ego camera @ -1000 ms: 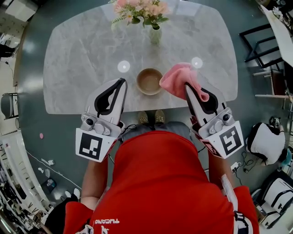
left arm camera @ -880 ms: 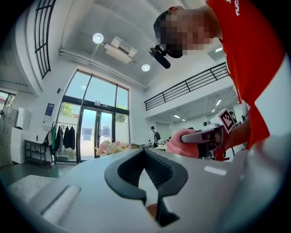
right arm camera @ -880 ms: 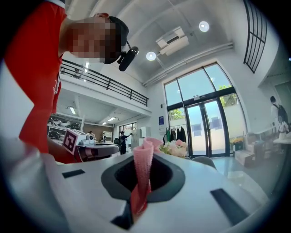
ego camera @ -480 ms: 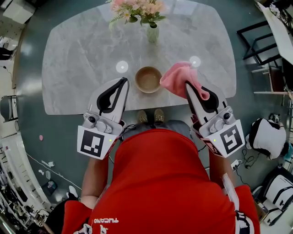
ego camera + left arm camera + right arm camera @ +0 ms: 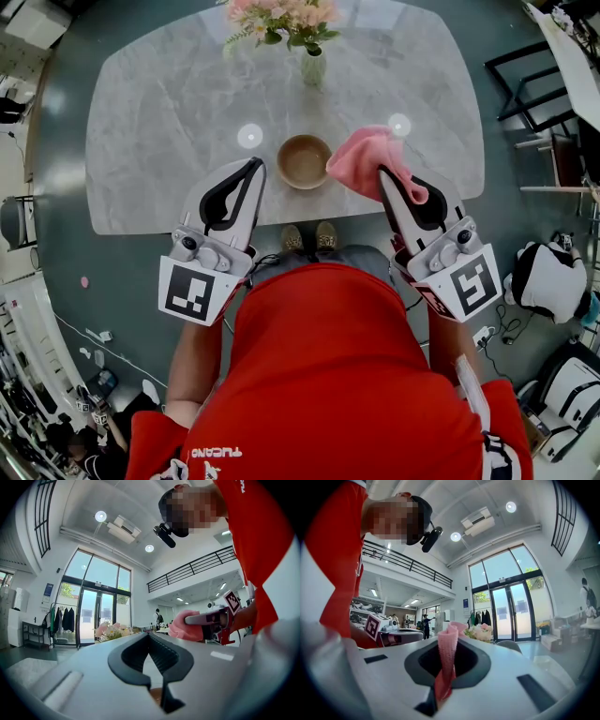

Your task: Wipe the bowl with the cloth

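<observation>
Now poised by bowl (image 5: 305, 161), cloth (image 5: 361, 157) clamped in right gripper (image 5: 383, 175), left gripper (image 5: 253, 167) closed empty; next, probably press cloth into bowl and rub

The head view looks steeply down on the counter (image 5: 169, 141). Each gripper view rides close behind its own fingers (image 5: 164, 653), facing level toward the far windows (image 5: 93, 606); all share the flowers (image 5: 281, 19).

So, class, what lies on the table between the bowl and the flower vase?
Nothing: in the head view the marble table is bare between the bowl and the flower vase.
</observation>
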The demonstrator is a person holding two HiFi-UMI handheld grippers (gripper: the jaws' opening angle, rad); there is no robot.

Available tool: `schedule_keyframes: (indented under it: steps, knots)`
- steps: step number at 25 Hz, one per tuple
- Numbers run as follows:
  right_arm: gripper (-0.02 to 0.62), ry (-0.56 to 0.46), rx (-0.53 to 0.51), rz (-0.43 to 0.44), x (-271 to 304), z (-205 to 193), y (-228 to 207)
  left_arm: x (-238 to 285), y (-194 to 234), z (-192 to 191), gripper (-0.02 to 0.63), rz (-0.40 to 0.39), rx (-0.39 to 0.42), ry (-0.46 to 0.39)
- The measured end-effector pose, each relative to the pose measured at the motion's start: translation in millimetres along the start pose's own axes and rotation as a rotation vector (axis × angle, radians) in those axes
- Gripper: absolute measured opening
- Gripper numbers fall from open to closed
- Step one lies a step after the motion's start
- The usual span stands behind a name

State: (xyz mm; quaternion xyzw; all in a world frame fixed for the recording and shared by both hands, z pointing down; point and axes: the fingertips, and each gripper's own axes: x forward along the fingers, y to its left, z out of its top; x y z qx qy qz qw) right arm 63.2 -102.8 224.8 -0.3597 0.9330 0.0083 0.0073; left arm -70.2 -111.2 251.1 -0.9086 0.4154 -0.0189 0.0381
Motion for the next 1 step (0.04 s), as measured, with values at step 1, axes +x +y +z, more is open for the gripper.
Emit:
schedule_keyframes:
  steps: [1]
  knots:
    - [0.008, 0.0, 0.0, 0.0, 0.2, -0.1, -0.2, 0.4, 0.3, 0.2, 0.005, 0.0, 0.001, 0.0]
